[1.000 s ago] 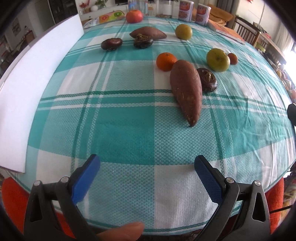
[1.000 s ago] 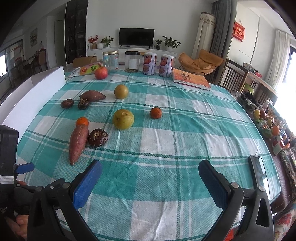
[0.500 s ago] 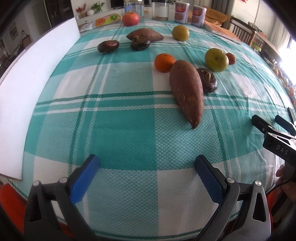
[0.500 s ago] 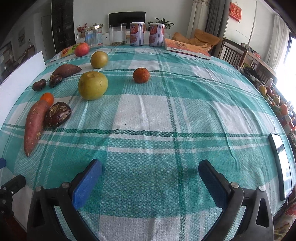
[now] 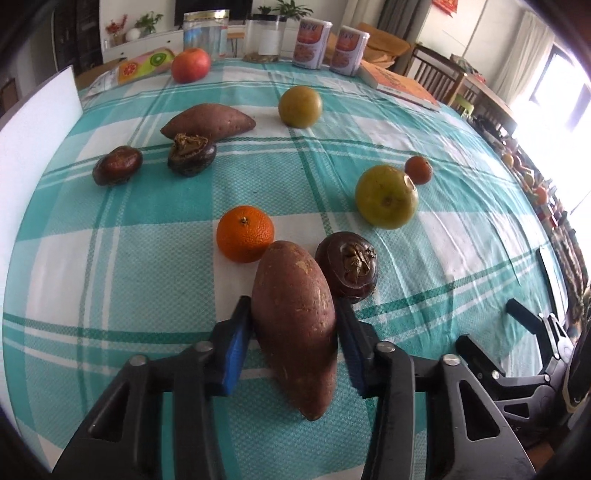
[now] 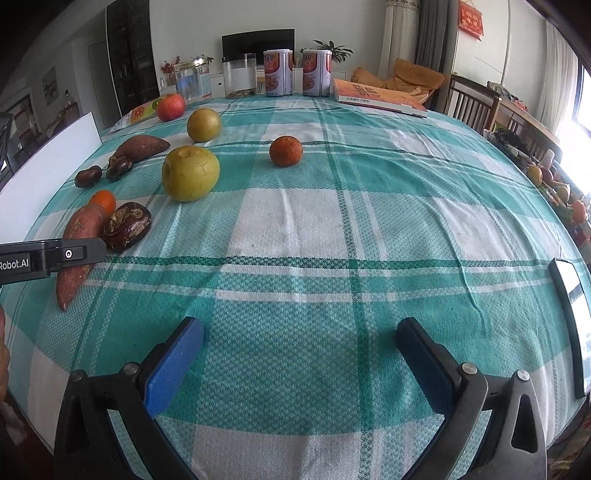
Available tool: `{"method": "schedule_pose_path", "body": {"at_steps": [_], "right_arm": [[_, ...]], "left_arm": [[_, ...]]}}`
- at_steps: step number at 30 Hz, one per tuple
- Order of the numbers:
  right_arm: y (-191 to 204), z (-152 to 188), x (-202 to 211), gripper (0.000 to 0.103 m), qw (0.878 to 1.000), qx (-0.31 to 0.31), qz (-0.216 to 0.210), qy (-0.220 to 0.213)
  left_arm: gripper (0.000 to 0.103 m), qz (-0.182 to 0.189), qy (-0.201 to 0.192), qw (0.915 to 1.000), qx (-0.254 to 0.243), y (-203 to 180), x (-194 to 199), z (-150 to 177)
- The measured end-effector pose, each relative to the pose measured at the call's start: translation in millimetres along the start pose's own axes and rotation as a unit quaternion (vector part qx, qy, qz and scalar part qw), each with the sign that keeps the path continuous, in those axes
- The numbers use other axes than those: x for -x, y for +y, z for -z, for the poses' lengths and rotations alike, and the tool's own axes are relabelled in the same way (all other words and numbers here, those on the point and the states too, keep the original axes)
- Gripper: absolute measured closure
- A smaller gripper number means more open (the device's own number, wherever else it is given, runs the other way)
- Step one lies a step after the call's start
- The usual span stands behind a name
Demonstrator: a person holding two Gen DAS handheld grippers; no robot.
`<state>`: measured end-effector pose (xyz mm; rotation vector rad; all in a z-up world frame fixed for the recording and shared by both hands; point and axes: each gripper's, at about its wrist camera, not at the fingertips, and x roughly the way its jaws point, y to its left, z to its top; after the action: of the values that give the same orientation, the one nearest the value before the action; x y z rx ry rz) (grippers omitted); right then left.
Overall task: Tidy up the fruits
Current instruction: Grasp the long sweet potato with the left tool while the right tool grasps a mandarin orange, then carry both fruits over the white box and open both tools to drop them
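Left gripper (image 5: 293, 332): its jaws are closing around the near sweet potato (image 5: 297, 325), and the blue pads already sit against both flanks, about midway along its length. That middle hold looks chosen so the long root will not tip when raised.

Near sweet potato: lies on the checked tablecloth (image 5: 129, 258) close to the table's near edge, pointed end toward the gripper, not yet lifted as far as I can tell. An orange (image 5: 245, 233) sits just beside its far end on one side, a dark water chestnut (image 5: 347, 269) just beside it on the other.

Right gripper (image 6: 299, 354): fingers spread wide with nothing between them, hovering over bare cloth, well apart from the produce. It seems to be waiting its turn, clear of the left hand's work.

Other produce: a second sweet potato (image 5: 208, 122) lies farther back with two more water chestnuts (image 5: 117, 165) near it. Two yellow-green pears (image 5: 386, 196), a smaller orange (image 5: 418, 169) and a red apple (image 5: 190, 65) are scattered around.

Likely step: grouping like with like, so I judge this root is headed toward its twin at the back.

Risk: the neighbouring water chestnut may roll when the root comes away.

Far edge: jars, two cans (image 5: 314, 34) and a book (image 5: 399, 83) stand out of the way.
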<state>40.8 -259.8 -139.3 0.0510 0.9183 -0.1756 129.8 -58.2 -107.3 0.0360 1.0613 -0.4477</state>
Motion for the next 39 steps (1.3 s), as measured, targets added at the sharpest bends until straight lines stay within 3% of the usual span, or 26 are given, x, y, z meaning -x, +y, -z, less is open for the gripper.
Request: {"method": "schedule_pose_path", "body": {"at_steps": [3, 5, 6, 8, 10, 15, 17, 20, 23, 26, 28, 30, 33, 36, 39], "right_arm": [[-8, -16, -5, 0.0, 0.999, 0.019, -0.027, 0.022], [-25, -39, -11, 0.004, 0.999, -0.008, -0.041, 0.012], [-35, -54, -16, 0.007, 0.998, -0.025, -0.054, 0.007], [-49, -86, -33, 0.028, 0.996, -0.052, -0.071, 0.015], [-55, -116, -54, 0.037, 0.992, -0.076, -0.095, 0.03], [-37, -156, -99, 0.043, 0.984, -0.084, -0.139, 0.07], [-27, -162, -106, 0.072, 0.987, -0.074, -0.123, 0.071], [-21, -166, -103, 0.073, 0.986, -0.078, -0.126, 0.082], [1, -177, -73, 0.073, 0.986, -0.057, -0.145, 0.066], [63, -193, -30, 0.073, 0.975, -0.009, -0.217, 0.054], [125, -199, 0, 0.073, 0.96, 0.038, -0.274, 0.047], [195, -198, 27, 0.073, 0.937, 0.084, -0.335, 0.045], [296, -183, 58, 0.073, 0.896, 0.135, -0.419, 0.059], [376, -162, 72, 0.073, 0.873, 0.185, -0.447, 0.064], [426, -140, 66, 0.072, 0.871, 0.221, -0.432, 0.079]], "left_arm": [[0.06, 0.011, 0.004, 0.9999, 0.01, 10, 10, 7], [0.06, 0.015, 0.001, 0.9998, 0.013, 19, 21, 19], [0.06, 0.016, 0.0, 0.9998, 0.016, 24, 27, 25], [0.06, 0.014, -0.001, 0.9996, 0.026, 36, 40, 37], [0.06, 0.011, -0.005, 0.9991, 0.04, 47, 53, 48], [0.06, 0.004, -0.031, 0.9979, 0.057, 61, 83, 57], [0.06, 0.004, -0.04, 0.9973, 0.061, 64, 92, 57], [0.06, 0.021, -0.054, 0.9953, 0.078, 72, 111, 53], [0.06, 0.047, -0.085, 0.9899, 0.103, 92, 148, 46], [0.06, 0.029, -0.131, 0.9821, 0.132, 128, 192, 36], [0.06, -0.008, -0.157, 0.9757, 0.153, 158, 218, 34], [0.06, -0.061, -0.162, 0.9683, 0.18, 193, 232, 36], [0.06, -0.126, -0.14, 0.9567, 0.221, 243, 231, 46], [0.06, -0.168, -0.116, 0.9483, 0.243, 274, 221, 60], [0.059, -0.183, -0.098, 0.9452, 0.252, 285, 209, 73]]}}
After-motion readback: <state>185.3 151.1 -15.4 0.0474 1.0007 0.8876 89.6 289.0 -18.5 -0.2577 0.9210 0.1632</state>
